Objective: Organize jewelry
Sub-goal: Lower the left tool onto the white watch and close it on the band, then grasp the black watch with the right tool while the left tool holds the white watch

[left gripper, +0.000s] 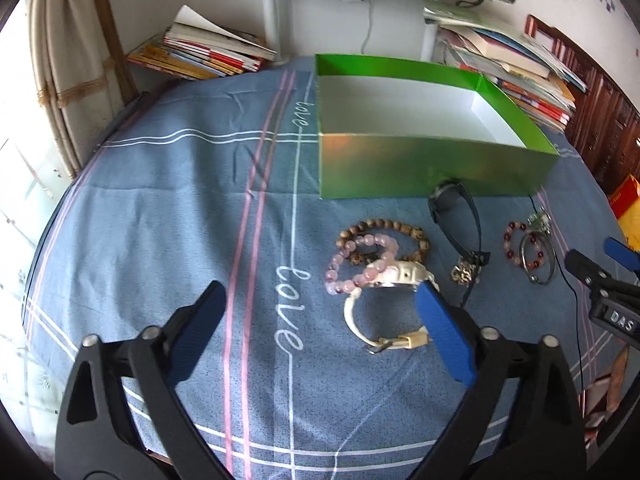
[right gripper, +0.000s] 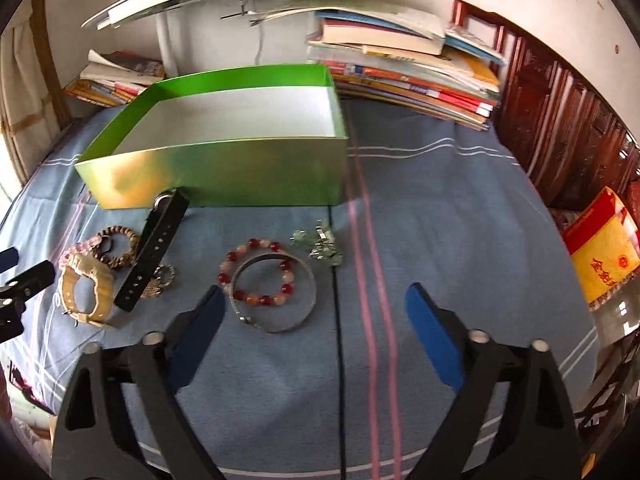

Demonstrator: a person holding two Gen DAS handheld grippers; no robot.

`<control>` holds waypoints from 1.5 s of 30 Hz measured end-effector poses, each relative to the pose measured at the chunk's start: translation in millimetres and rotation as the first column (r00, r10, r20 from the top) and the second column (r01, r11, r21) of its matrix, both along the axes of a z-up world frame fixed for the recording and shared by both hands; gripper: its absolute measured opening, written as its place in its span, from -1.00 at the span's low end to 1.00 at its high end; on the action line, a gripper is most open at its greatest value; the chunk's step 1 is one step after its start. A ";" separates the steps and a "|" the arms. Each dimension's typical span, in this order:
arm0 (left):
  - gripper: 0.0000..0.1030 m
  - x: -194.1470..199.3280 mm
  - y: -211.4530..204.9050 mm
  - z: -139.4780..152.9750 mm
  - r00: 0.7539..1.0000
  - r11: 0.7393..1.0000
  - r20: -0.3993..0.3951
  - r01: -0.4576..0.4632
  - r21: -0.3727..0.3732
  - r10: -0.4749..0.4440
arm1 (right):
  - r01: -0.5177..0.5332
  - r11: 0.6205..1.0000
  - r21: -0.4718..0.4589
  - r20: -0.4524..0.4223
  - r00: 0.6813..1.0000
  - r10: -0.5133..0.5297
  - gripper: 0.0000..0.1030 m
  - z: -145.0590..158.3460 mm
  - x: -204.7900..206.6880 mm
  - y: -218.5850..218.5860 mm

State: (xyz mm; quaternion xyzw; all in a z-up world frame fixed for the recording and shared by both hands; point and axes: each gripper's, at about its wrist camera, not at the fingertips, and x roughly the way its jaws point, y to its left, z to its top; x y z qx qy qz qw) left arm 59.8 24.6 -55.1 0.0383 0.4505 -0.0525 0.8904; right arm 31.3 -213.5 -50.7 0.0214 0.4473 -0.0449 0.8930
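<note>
An open green box [left gripper: 436, 162] [right gripper: 224, 172] with a white inside stands on the blue cloth; no jewelry shows inside it. In front of it lie a pink bead bracelet [left gripper: 360, 262], a brown bead bracelet [left gripper: 400, 228], a cream watch [left gripper: 384, 308] [right gripper: 84, 292], a black watch [left gripper: 460, 216] [right gripper: 154, 250], a gold chain [left gripper: 464, 272], a red bead bracelet [right gripper: 258, 274], a silver bangle [right gripper: 280, 292] and a green trinket [right gripper: 320, 246]. My left gripper [left gripper: 320, 332] is open above the cloth, just short of the cream watch. My right gripper [right gripper: 316, 336] is open, just short of the bangle.
Stacks of books [left gripper: 204, 54] [right gripper: 408, 72] lie behind the box on both sides. A white lamp post [left gripper: 272, 8] stands at the back. A dark wooden chair [right gripper: 560, 120] and a red-yellow bag [right gripper: 600, 252] are at the right. A thin black cord [right gripper: 339, 340] runs across the cloth.
</note>
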 end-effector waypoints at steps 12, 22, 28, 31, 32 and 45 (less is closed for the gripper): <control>-0.23 23.5 -7.6 -30.4 0.989 0.998 -0.141 0.047 -0.041 -0.053 | -0.102 0.994 0.025 0.000 0.995 0.102 0.41 1.2 21.6 29.5; -0.79 30.7 0.3 -43.5 0.982 0.996 -0.174 0.056 -0.067 -0.067 | -0.016 1.000 0.011 -0.040 0.999 0.017 0.41 -10.6 31.1 9.7; -0.87 28.8 -0.6 -37.6 0.980 0.987 -0.175 0.075 -0.140 -0.099 | 0.057 0.998 0.006 -0.063 0.996 -0.057 0.41 -19.8 22.5 -14.6; -0.87 23.5 -4.2 -25.9 0.984 0.985 -0.136 0.100 -0.142 -0.119 | 0.034 0.999 0.021 -0.047 0.998 -0.033 0.41 -16.4 22.5 -9.9; -0.86 21.9 -4.7 -23.5 0.985 0.985 -0.126 0.104 -0.136 -0.121 | 0.020 0.999 0.029 -0.040 0.999 -0.018 0.41 -14.1 23.3 -6.4; -0.82 29.6 -1.7 -35.2 0.984 0.994 -0.163 0.058 -0.096 -0.073 | -0.225 0.973 0.048 -0.033 0.973 0.227 0.41 -11.8 77.1 91.1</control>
